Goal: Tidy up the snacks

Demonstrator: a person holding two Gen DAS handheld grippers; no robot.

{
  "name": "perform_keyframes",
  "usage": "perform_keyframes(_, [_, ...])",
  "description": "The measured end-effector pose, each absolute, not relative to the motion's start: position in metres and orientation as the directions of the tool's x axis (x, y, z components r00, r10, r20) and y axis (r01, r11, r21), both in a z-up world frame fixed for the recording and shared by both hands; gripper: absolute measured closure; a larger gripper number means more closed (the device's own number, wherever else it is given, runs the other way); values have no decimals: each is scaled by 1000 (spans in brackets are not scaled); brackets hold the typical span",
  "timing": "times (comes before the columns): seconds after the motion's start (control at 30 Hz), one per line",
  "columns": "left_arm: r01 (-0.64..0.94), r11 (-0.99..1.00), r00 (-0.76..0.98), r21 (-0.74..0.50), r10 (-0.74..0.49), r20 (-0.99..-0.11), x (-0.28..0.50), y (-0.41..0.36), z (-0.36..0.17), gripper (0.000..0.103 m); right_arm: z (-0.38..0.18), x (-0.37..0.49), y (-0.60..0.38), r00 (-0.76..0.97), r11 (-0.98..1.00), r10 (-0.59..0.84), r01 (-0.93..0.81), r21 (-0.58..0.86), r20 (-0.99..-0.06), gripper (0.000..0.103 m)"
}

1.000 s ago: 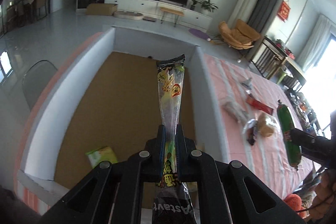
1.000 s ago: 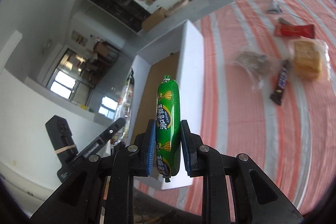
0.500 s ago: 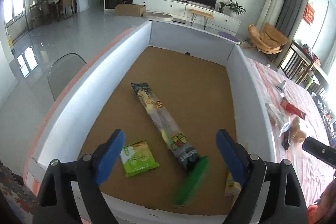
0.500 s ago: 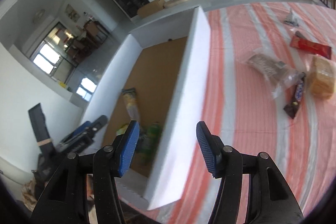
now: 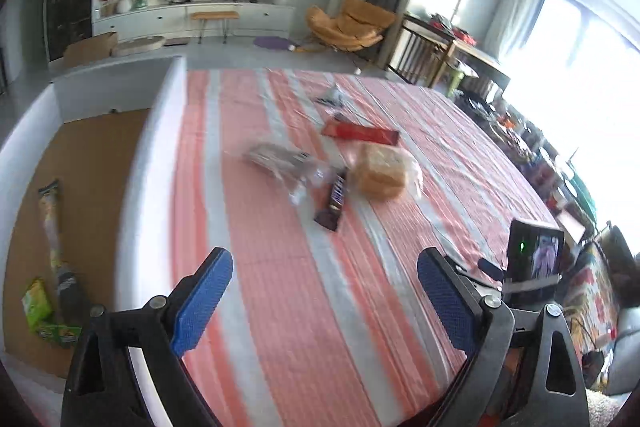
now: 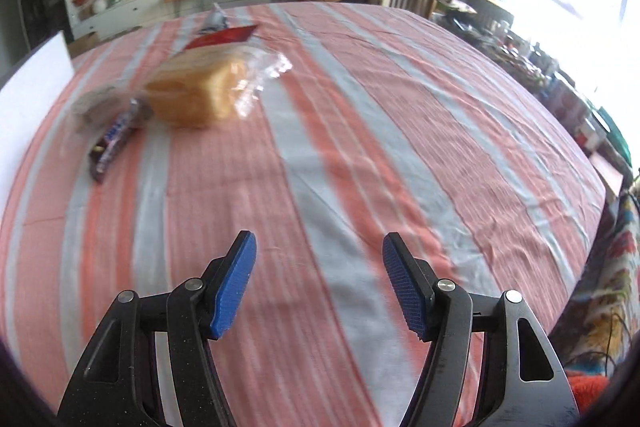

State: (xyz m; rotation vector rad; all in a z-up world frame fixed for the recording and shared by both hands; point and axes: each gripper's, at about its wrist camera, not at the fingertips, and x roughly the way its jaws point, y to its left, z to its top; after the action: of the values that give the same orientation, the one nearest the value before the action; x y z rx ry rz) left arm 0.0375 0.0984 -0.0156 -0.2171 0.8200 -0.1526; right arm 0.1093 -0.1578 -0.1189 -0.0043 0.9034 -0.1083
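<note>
1. Over the striped red-and-grey tablecloth [image 6: 360, 131], both tongs hang empty. The left gripper [image 5: 324, 299] has just been spreading its jaws and nothing sits between the blue pads. The right gripper [image 6: 320, 279] has also just been widening, with only bare cloth between its fingers.

2. At the left of the table stands a white-walled box [image 5: 160, 155] with a brown cardboard floor. Inside it lie a long clear snack tube [image 5: 52, 223] and small green packets [image 5: 38, 301] at the near corner.

3. Still waiting on the cloth, toward the far left, are a bagged bread loaf [image 6: 196, 95], a dark chocolate bar [image 6: 114, 143] just beside it, a crumpled clear packet [image 5: 280, 159], a flat red packet [image 5: 360, 133] and a small dark wrapper [image 5: 332, 97] farthest away.

4. Both views are smeared, so I judge the hands are moving fast. A hurried reach could land the pads off the mark and push a snack away.

5. Bread in a loose bag is soft. A hard pinch could crush it, and gripping only the slack plastic could let the loaf swing or slip.

6. Chocolate bar, loaf and clear packet lie touching or nearly so. Closing on one may drag or trap a neighbour.

7. Flat wrappers sit flush on the cloth, so the fingers might catch a fold of fabric instead.
</note>
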Motion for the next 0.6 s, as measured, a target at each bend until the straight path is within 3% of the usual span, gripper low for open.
perform_keyframes(0.13, [96,975,624,-198,-214,-751,66,47,-52,10,-117,111,-173,628,988,-95,152,2,-772,34])
perform_keyframes(0.3, [10,992,586,-128,-109,-803,93,39,-100,10,-118,111,-175,621,985,-104,171,4,-777,33])
perform_keyframes(0.4, [-45,994,570,-99,-56,-820,98,49,-122,10,-120,109,-172,618,985,-116,174,-8,-778,25])
perform_keyframes(0.6, [-41,999,596,-6,20,-803,96,48,-134,7,-124,108,-173,623,984,-117,179,-5,-774,19])
